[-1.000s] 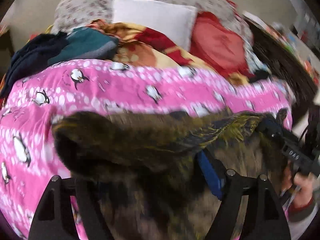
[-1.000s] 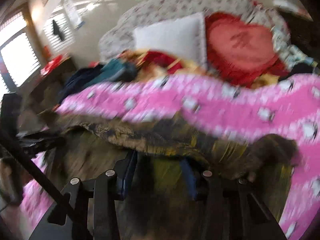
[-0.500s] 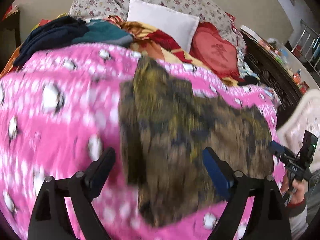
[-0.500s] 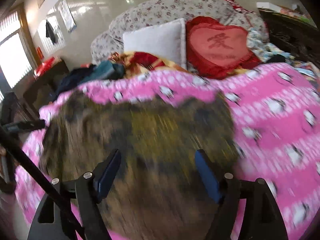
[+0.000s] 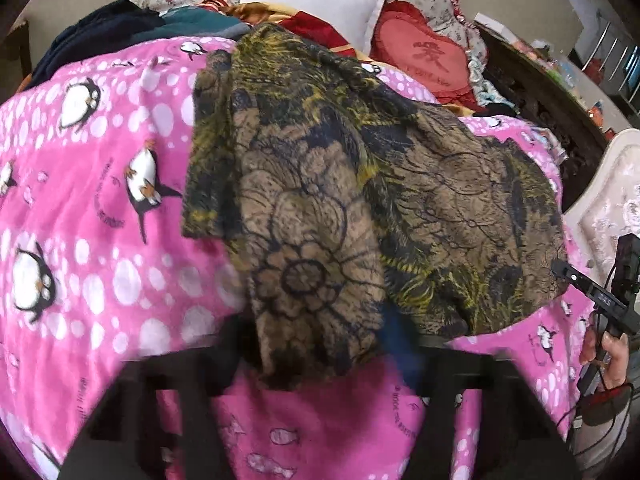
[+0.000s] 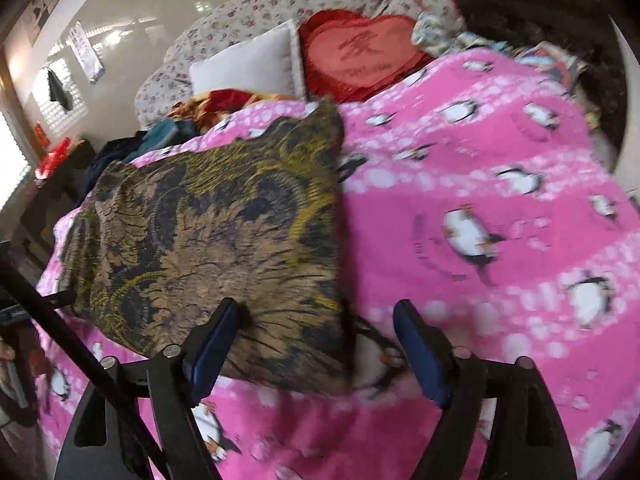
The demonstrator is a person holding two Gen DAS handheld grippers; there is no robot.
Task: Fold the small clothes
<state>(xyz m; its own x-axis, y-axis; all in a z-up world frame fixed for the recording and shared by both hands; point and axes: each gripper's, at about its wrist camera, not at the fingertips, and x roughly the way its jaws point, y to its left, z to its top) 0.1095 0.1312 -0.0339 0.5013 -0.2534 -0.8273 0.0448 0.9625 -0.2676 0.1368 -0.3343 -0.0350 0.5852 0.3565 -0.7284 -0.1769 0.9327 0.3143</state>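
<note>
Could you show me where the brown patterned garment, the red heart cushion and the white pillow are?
brown patterned garment (image 6: 208,240): right wrist view, middle of the cloth.
red heart cushion (image 6: 360,54): right wrist view, its centre, at the character.
white pillow (image 5: 312,4): left wrist view, middle of its face.

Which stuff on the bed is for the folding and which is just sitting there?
For the folding:
- brown and yellow patterned cloth, spread on the pink penguin blanket
- right gripper, fingers open, at the cloth's near edge
- left gripper, too blurred to read

Just lying about:
- white pillow
- red heart cushion
- dark clothes pile
</note>
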